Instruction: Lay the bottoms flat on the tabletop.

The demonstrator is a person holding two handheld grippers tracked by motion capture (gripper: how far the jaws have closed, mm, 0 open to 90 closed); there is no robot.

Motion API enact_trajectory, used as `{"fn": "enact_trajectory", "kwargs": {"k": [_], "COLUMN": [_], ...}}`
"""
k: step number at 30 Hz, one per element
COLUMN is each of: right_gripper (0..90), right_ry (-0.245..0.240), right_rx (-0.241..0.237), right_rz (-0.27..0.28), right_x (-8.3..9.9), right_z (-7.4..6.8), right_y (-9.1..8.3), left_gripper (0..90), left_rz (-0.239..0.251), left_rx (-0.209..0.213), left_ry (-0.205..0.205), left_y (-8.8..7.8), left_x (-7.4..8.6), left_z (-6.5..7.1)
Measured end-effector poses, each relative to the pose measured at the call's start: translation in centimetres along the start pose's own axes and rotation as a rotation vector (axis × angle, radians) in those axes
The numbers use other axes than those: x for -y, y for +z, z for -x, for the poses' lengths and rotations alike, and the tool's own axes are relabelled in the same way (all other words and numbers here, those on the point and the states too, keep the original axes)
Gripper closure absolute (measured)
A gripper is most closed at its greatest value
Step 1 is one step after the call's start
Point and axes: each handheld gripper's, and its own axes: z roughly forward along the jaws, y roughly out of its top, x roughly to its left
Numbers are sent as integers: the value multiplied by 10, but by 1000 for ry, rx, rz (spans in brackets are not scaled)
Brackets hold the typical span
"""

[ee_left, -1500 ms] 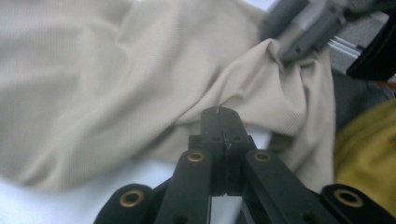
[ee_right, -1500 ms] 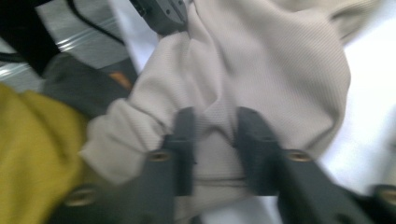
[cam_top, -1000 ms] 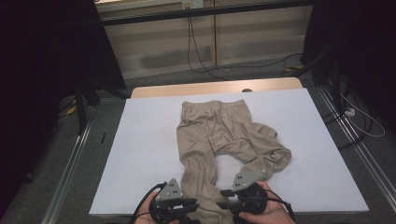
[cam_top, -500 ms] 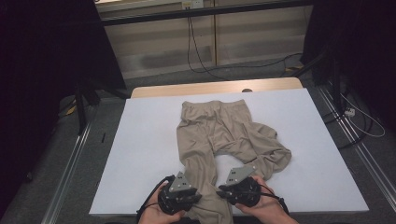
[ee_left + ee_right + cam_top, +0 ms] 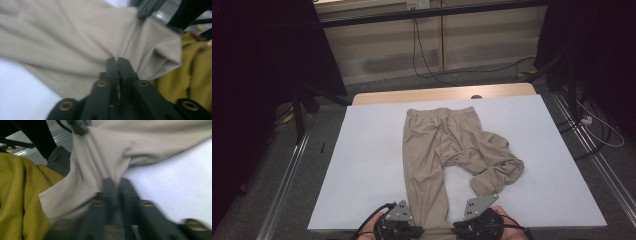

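Observation:
A pair of beige trousers lies on the white table, waistband at the far end. One leg runs straight down to the near edge; the other is bunched at the right. Both grippers sit at the near edge on the straight leg's hem. My left gripper is shut on the beige cloth, jaws pressed together on a fold. My right gripper is shut on the same hem, which is stretched between the two.
Yellow fabric hangs just past the table's near edge, also seen as yellow fabric in the right gripper view. Metal rails flank the table. Cables trail on the floor beyond the wooden far edge.
Both grippers pulled back toward the near edge, drawing the straight trouser leg out longer and flatter. The bunched leg stayed put.

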Motion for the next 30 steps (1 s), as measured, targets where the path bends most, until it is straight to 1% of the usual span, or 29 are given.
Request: {"fn": "enact_trajectory", "kwargs": {"k": [1,2,3,4,6,7,8,9,10,11,12,13,14,15,16,17,18,19,20,21,23,25,26,27,28,29,30], "right_gripper": [690,685,671,672,691,706,718,718,717,700,660,621,623,654,718,831,897,900,900,900,900,900,900,900,900,898,890], "right_ry": [10,17,28,40,53,58,55,48,39,32,24,17,-2,-26,-37,-38,-38,-29,-21,-20,-15,-9,-1,10,9,11,15], "right_rx": [17,20,26,36,51,58,59,56,57,53,49,56,81,106,129,156,178,166,166,165,178,196,193,176,175,188,192], "right_rz": [7,23,45,62,86,97,95,90,81,76,69,55,35,44,38,31,21,22,22,19,9,3,0,-14,-14,-21,-29], "right_x": [0,-2,-4,-7,-14,-17,-21,-24,-27,-30,-32,-33,-33,-33,-33,-33,-32,-30,-28,-25,-20,-16,-14,-12,-10,-9,-8], "right_z": [1,4,8,12,21,24,27,29,30,30,31,30,28,26,25,25,25,27,29,30,31,32,33,35,36,36,35], "right_y": [-1,-2,-3,-3,-2,0,2,5,9,13,18,24,30,32,32,31,28,25,22,18,11,5,2,0,-2,-4,-5], "left_gripper": [751,710,703,684,674,666,662,663,665,665,658,633,622,610,566,545,560,557,557,557,557,578,615,638,647,671,677], "left_rz": [15,35,49,60,78,71,66,56,35,19,12,26,32,24,25,30,47,57,69,85,114,122,113,103,98,82,73], "left_rx": [-30,-53,-70,-80,-119,-139,-155,-179,-204,-223,-230,-223,-230,-247,-267,-264,-256,-253,-256,-251,-242,-233,-219,-209,-201,-194,-188], "left_ry": [10,7,7,-3,-2,0,2,3,22,24,22,12,1,8,-8,-18,-18,-19,-23,-25,-30,-33,-27,-21,-14,8,24], "left_y": [-2,-3,-5,-6,-7,-6,-4,-2,0,3,6,7,8,9,9,8,7,5,3,1,-4,-7,-7,-5,-2,1,5], "left_x": [-1,-2,-3,-3,-3,-3,-3,-3,-3,-3,-3,-4,-5,-6,-7,-7,-6,-6,-6,-6,-6,-5,-4,-3,-3,-4,-5], "left_z": [-2,-4,-8,-12,-19,-22,-26,-29,-32,-35,-39,-42,-43,-45,-45,-46,-45,-45,-45,-44,-42,-41,-40,-39,-37,-35,-33]}}
